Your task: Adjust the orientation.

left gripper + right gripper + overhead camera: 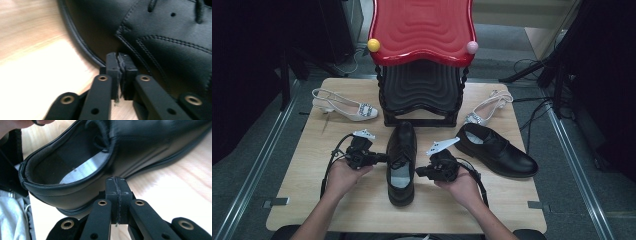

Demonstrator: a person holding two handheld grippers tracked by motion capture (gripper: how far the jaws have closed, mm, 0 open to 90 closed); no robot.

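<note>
Hand-held grippers: left (379, 158), right (421, 172) clenched, empty | black shoe (401, 160) between | wooden table (312, 165) | grey floor (242, 165)

We see a light wooden table (362, 210) standing on a grey floor (247, 170), with metal rails (259, 165) along both sides. Beyond it rises a red chair (422, 27), and dark stands and cables (532, 65) crowd the dim edges.

A black leather lace-up shoe (401, 162) with a silvery-grey insole lay on the pale wooden table (312, 170). The ribbed stool (422, 25) was glossy red above, black below.
</note>
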